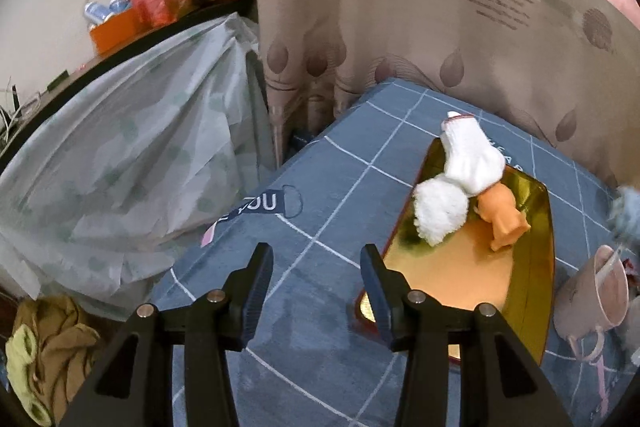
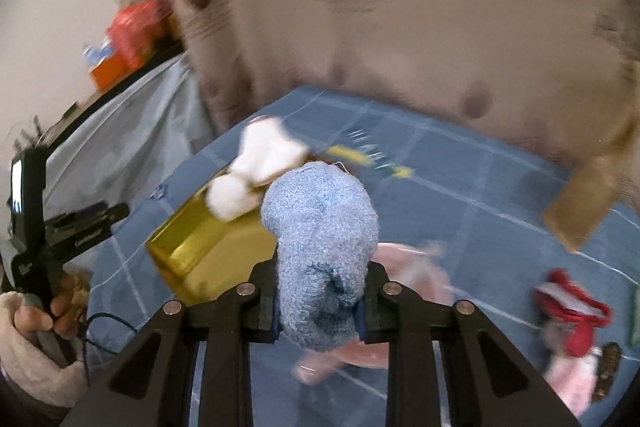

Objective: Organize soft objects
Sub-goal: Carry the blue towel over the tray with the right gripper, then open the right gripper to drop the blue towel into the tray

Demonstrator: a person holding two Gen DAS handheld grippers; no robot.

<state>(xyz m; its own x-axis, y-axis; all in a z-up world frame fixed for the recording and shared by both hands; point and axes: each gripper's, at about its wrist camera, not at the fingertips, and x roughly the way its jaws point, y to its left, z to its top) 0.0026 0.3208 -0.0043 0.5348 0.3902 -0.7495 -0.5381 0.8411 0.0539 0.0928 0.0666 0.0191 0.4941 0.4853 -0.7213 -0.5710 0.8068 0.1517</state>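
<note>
A gold tray [image 1: 460, 279] lies on the blue checked cloth. In it lie a white sock [image 1: 470, 157], a white fluffy ball [image 1: 440, 213] and an orange soft toy [image 1: 504, 215]. My left gripper [image 1: 316, 263] is open and empty, just left of the tray's near end. My right gripper [image 2: 320, 303] is shut on a blue fluffy sock [image 2: 320, 251], held above the cloth near the tray [image 2: 208, 247]. The view is blurred. The blue sock shows at the left wrist view's right edge [image 1: 626, 211].
A pink cup [image 1: 596, 301] lies on its side right of the tray. A dark "YOU" face mask [image 1: 272, 205] lies near the table's left edge. A red and white soft item [image 2: 572, 311] lies at the right. Curtains hang behind; a covered heap stands at the left.
</note>
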